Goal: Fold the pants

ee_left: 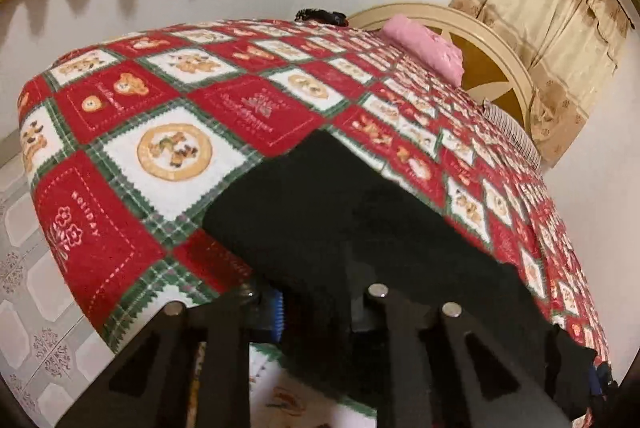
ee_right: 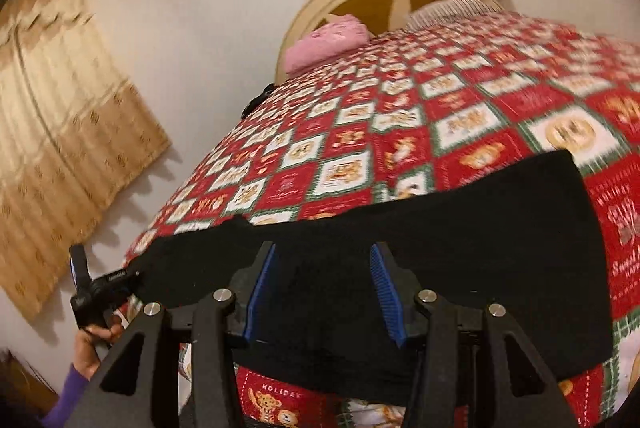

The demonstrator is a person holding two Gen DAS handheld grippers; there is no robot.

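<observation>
Two grippers work the black pants (ee_right: 400,228) spread lengthwise across the blanket's (ee_left: 168,147) near edge: right gripper (ee_right: 323,292) spread open straddling cloth, left gripper (ee_left: 316,308) buried, grip unclear.

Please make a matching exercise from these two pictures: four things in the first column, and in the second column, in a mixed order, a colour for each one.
Things
1. pants
2. pillow
3. pads on the right gripper's fingers
4. headboard frame

Colours
A. blue
B. cream
C. black
D. pink

Pairs: 1-C, 2-D, 3-A, 4-B
</observation>
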